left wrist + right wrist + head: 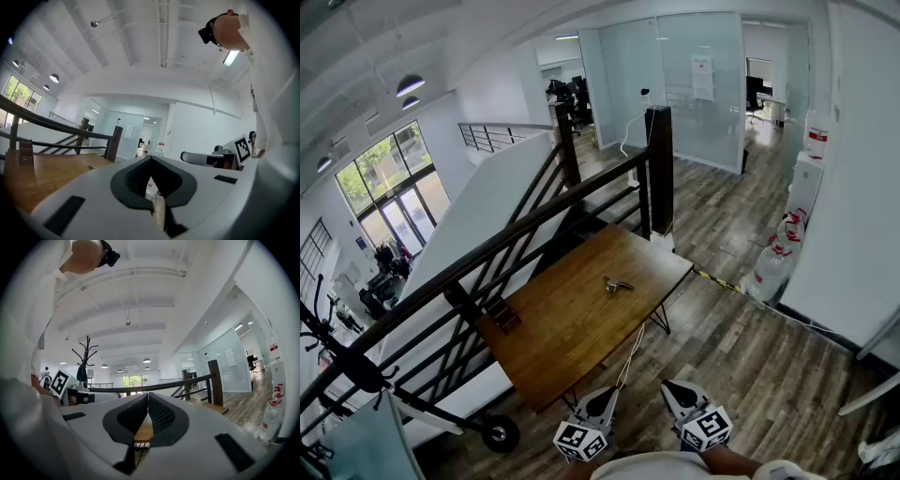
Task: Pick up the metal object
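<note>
Left hand-held gripper [604,397] is clenched with its pads pressed together and nothing between them. The right hand-held gripper [676,390] is the same deal: jaws meeting at the tip, empty. Both sit low at the near edge of the head view, side by side, held off the near end of the table [553,347] and not touching anything. The metal object [616,284] is lying on the wooden top toward the far half, well apart from both grippers. A dark stair railing [534,217] runs along the table's left side. Further back there are water jugs [772,268] by the right wall and a frosted glass wall [675,80].
</note>
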Demonstrator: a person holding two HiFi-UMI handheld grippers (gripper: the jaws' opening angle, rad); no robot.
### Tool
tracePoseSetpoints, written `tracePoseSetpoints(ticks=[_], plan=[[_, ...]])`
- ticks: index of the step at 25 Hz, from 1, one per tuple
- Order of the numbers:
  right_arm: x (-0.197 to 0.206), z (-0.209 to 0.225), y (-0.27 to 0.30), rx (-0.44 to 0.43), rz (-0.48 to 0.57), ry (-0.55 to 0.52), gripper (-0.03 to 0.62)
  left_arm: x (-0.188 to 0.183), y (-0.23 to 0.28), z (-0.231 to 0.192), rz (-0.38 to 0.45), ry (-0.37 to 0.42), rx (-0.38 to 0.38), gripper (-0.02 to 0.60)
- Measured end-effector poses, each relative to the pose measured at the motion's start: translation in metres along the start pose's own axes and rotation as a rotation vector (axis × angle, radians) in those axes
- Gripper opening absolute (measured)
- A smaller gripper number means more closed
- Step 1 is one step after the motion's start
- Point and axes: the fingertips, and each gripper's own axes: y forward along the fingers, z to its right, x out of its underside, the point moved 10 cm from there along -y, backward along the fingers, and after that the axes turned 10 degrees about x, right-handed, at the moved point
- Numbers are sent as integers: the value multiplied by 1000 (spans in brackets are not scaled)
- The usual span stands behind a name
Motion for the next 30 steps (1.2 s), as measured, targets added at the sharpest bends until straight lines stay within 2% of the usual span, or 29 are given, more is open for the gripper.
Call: tracePoseSetpoints(ticks=[15, 18, 23, 27, 30], plan=[[15, 11, -7, 17, -6, 68, 25, 9, 6, 7, -10, -16, -10, 12], [14, 22, -11, 32, -1, 95, 25, 11, 13, 9, -14, -35, -29, 12], [16, 45, -25, 78, -23, 99, 26, 19, 21, 13, 11, -70, -103, 12], [13, 74, -28, 60, -19, 116, 26, 20, 44, 13, 47, -82, -132, 12], [13, 92, -43, 28, -46, 142, 26, 26, 59, 32, 52, -107, -139, 12]])
